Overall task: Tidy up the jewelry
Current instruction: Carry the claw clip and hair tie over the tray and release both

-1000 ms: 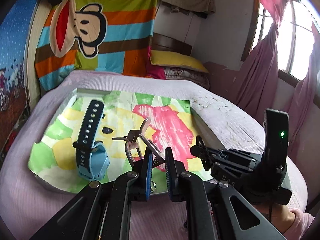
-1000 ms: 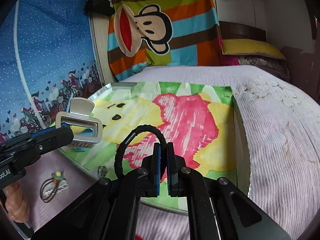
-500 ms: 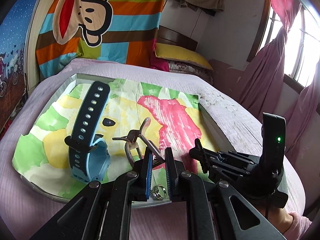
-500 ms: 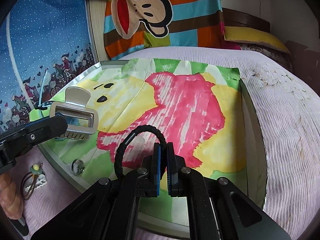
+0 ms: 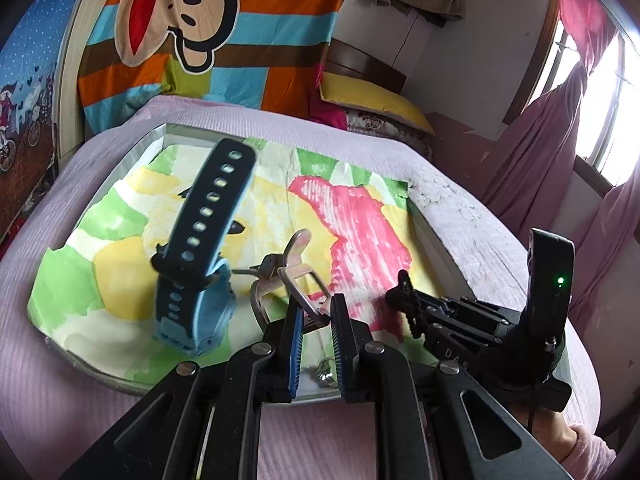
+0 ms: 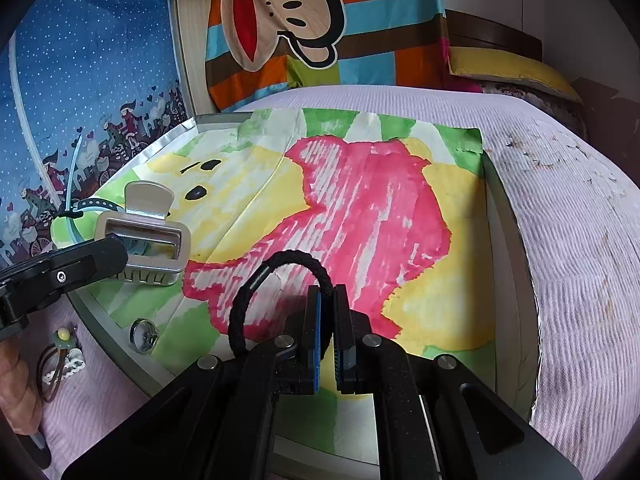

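Both tools have come lower and closer over the tray since the earlier frames, so its painted liner now fills more of each view. That shallow metal tray sits on the lilac-covered bed. Already lying in it are a blue watch and, near the front rim, a small ring. Left outside on the bed cover is a brown hair tie with a bead charm (so I judge the sorting partly done, with two pieces in mid-delivery).

At left, the left tool has its jaws nearly together, pinching a silver hair claw clip by one edge, held over the tray. At right, the right tool is fully closed on a black braided hair tie, whose loop stands up above the pink patch. Both tools point downward toward the tray, side by side; of the person only a fingertip and a pink sleeve cuff show.
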Motion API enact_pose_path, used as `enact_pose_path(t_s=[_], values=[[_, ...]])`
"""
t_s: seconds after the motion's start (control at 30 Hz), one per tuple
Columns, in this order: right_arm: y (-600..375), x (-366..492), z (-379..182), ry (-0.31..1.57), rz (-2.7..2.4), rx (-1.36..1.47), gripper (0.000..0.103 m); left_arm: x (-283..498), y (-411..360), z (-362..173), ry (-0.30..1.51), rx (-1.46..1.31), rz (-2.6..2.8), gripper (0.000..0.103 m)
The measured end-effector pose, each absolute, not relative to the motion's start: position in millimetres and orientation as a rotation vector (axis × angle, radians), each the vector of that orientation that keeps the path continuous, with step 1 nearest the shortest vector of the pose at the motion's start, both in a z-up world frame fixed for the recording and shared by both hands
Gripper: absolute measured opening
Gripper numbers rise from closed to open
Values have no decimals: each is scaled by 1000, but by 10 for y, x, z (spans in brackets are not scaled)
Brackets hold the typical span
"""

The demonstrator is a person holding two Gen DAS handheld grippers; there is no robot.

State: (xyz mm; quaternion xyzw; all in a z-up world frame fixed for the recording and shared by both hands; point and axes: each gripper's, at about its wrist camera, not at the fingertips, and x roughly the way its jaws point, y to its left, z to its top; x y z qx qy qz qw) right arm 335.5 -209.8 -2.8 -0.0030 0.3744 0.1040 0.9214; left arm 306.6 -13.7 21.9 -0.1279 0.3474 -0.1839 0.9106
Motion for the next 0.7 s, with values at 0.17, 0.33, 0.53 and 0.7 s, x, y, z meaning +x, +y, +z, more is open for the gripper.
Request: enact_pose_path(t_s=[0.17, 0.33, 0.53, 0.7], values=[[-2095, 3349, -28, 770, 219, -9, 5, 3030, -108, 180, 744, -253, -353, 15], [-2102, 3319, -29, 776, 221, -7, 6, 2990, -77, 157, 768, -229, -320, 20], [-2122, 3243, -23, 781, 227, -9, 11, 2869, -48, 238, 726, -235, -318, 58], [-2179, 3090, 48, 726, 224, 4, 33, 2755, -8, 260, 689, -231, -284, 61]])
